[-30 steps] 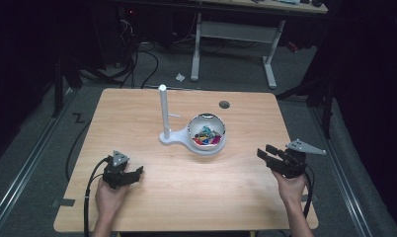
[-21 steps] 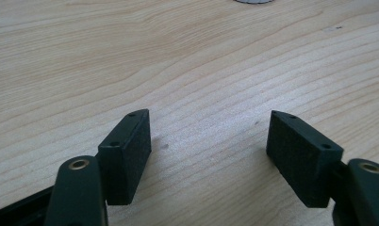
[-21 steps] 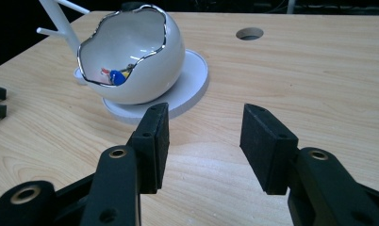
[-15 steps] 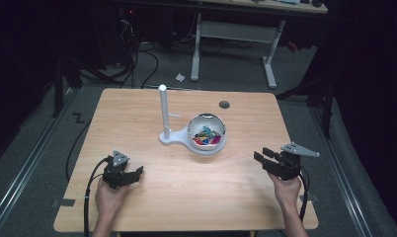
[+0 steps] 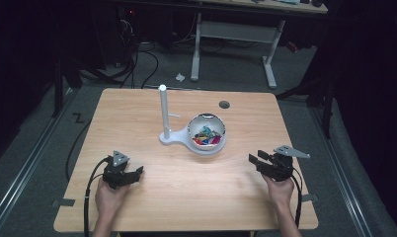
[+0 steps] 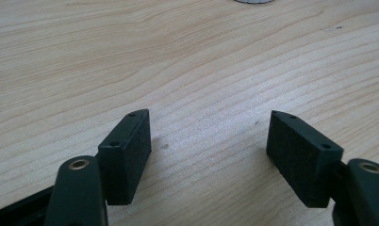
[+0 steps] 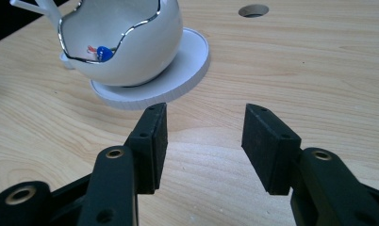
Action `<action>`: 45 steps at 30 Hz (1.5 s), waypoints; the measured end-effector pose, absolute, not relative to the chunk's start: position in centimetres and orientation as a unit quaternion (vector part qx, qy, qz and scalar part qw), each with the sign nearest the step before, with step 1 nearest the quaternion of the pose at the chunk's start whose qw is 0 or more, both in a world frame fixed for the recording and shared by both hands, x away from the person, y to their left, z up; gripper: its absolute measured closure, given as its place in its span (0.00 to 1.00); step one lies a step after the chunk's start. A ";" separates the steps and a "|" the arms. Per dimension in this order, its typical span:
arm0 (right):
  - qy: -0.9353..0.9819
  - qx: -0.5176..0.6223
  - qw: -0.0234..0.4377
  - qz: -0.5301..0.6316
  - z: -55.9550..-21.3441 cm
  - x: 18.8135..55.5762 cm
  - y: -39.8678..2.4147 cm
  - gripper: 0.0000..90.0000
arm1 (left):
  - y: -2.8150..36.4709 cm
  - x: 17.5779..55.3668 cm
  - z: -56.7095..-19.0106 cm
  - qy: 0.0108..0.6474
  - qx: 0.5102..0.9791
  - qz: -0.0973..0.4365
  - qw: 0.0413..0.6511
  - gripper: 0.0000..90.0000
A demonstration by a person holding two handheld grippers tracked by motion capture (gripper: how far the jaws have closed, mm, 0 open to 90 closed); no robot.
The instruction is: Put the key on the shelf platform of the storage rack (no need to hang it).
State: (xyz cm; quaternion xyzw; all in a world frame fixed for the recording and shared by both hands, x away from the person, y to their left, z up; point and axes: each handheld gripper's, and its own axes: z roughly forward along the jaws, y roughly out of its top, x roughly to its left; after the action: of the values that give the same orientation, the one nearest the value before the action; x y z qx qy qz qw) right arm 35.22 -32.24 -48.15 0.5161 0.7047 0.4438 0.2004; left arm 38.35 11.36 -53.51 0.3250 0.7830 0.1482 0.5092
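Note:
A white egg-shaped bowl (image 5: pixel 207 134) with a jagged silver rim sits on a round white base (image 7: pixel 178 77) near the table's middle and holds several small colourful pieces (image 5: pixel 206 137). A white upright post (image 5: pixel 163 112) rises from the same base at its left. My left gripper (image 5: pixel 131 174) rests low at the front left, open, over bare wood (image 6: pixel 206 141). My right gripper (image 5: pixel 256 162) is at the front right, open, and points toward the bowl (image 7: pixel 126 42) with nothing between its jaws (image 7: pixel 204 136).
The wooden table (image 5: pixel 137 113) has a round cable hole (image 5: pixel 224 104) at the back right. Cables trail from both grippers off the front edge. Beyond the table stand a desk frame (image 5: pixel 236 34) and floor cables.
My right gripper has moved left and slightly toward the front, closer to the bowl. The left gripper has stayed put.

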 end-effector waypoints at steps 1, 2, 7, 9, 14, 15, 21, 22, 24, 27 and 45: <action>0.706 0.515 0.201 0.442 -48.3 35.3 -32.2 0.56 | 11.4 38.3 -53.5 0.783 0.324 0.148 0.509 0.35; 0.706 0.516 0.200 0.442 -48.5 35.4 -32.1 0.56 | 11.4 38.3 -53.5 0.783 0.325 0.148 0.509 0.35; 0.711 0.519 0.197 0.432 -49.3 35.6 -31.6 0.55 | 11.4 38.3 -53.5 0.783 0.325 0.148 0.509 0.35; 0.712 0.518 0.199 0.430 -49.5 35.7 -31.5 0.54 | 11.4 38.4 -53.5 0.784 0.324 0.149 0.509 0.35; 0.715 0.522 0.197 0.421 -50.1 35.8 -31.2 0.54 | 11.4 38.4 -53.5 0.784 0.324 0.149 0.509 0.35; 0.717 0.520 0.200 0.418 -50.1 35.8 -31.2 0.54 | 11.4 38.3 -53.5 0.783 0.325 0.148 0.509 0.35; 0.730 0.523 0.204 0.390 -50.8 36.1 -30.6 0.52 | 11.4 38.4 -53.5 0.784 0.324 0.149 0.509 0.35; 0.732 0.523 0.205 0.386 -51.0 36.2 -30.5 0.52 | 11.3 38.4 -53.5 0.784 0.323 0.149 0.509 0.35; 0.735 0.523 0.206 0.380 -51.1 36.3 -30.3 0.52 | 11.4 38.4 -53.5 0.784 0.324 0.149 0.509 0.35; 0.743 0.517 0.214 0.367 -51.4 36.5 -30.0 0.51 | 11.4 38.4 -53.5 0.783 0.324 0.149 0.509 0.35; 0.759 0.514 0.223 0.333 -52.6 37.0 -28.9 0.50 | 11.3 38.4 -53.5 0.784 0.322 0.149 0.509 0.35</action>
State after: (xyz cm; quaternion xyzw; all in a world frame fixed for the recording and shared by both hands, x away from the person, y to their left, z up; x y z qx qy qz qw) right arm 37.03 -28.87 -52.65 0.5138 0.7586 0.3327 0.2234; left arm 38.36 11.33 -53.49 0.3223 0.7844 0.1487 0.5086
